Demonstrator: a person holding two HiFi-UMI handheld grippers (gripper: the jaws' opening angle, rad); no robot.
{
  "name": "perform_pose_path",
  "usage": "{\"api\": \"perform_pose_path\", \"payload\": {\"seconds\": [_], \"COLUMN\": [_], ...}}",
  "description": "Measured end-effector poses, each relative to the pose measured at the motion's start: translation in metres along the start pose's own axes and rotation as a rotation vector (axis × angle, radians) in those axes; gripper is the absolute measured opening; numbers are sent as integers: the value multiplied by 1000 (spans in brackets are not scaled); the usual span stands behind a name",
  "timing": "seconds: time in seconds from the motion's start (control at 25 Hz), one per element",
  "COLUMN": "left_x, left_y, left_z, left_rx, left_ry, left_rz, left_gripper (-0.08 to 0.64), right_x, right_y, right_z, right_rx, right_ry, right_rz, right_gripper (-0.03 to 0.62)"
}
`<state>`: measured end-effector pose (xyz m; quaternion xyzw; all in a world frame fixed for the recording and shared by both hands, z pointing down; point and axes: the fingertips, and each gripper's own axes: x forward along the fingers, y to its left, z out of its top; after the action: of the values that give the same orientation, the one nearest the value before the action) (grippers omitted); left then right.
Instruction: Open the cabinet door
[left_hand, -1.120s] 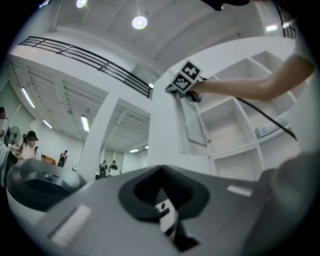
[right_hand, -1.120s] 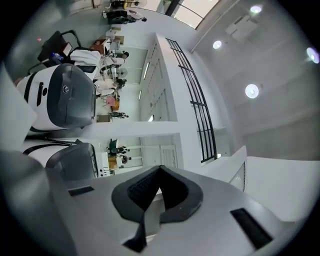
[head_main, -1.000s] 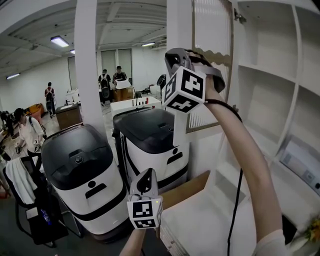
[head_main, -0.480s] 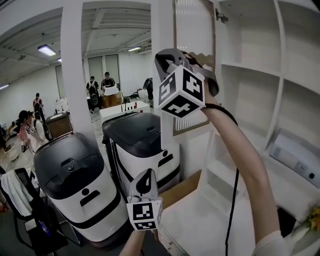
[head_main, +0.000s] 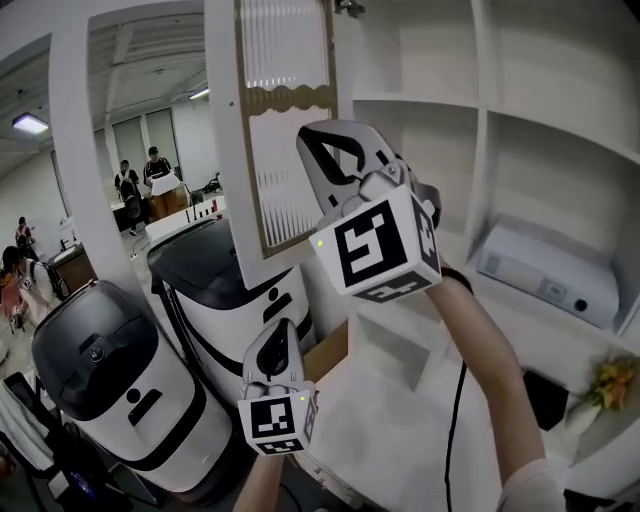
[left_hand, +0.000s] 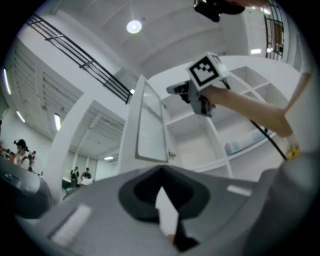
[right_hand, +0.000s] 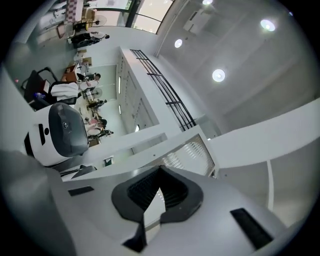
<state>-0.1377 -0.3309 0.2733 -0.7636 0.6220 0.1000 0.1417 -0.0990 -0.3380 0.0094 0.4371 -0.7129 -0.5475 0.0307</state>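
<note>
Head view: the cabinet door (head_main: 285, 130) stands swung out from the white shelves (head_main: 520, 120). The right claw (head_main: 335, 160) is raised just beside its edge, and the left claw (head_main: 278, 345) sits lower.

Left gripper view: the jaws are pinched together, with nothing between them.

Right gripper view: the jaws are closed and empty, and the door's ribbed panel lies ahead.

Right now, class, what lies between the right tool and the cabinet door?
Nothing: the right gripper view shows the shut right tool aimed at the open cabinet door with only bare air between.

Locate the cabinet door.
Head view, upper left of centre: the cabinet door stands swung open, left of the white shelves, beside the right tongs.
</note>
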Motion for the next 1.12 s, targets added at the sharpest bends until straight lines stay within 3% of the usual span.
{"api": "perform_pose_path", "payload": {"seconds": [0.4,0.56,0.72,0.88,1.12], "left_x": [4,-1,-12,-30,-43], "left_y": [-58,-62,-61,-61,-62], "left_z": [10,6,-3,-25,-52], "left_rx": [-71,-89,-131,-108,-99], "left_ry": [-40,-36,-46,-26,33], "left_rz": [-61,-49,-39,0,23], "left_gripper": [6,6,6,6,6], "right_x": [-133,-174,-215,-250,-275], "right_y": [41,78,111,140,165], "right_z": [-79,-108,-142,-174,-192], "right_rx": [294,507,632,703,711], "right_ry": [63,139,244,331,384], "right_rz": [-81,-117,-146,-150,-143], "right_gripper": [0,0,0,0,0]}}
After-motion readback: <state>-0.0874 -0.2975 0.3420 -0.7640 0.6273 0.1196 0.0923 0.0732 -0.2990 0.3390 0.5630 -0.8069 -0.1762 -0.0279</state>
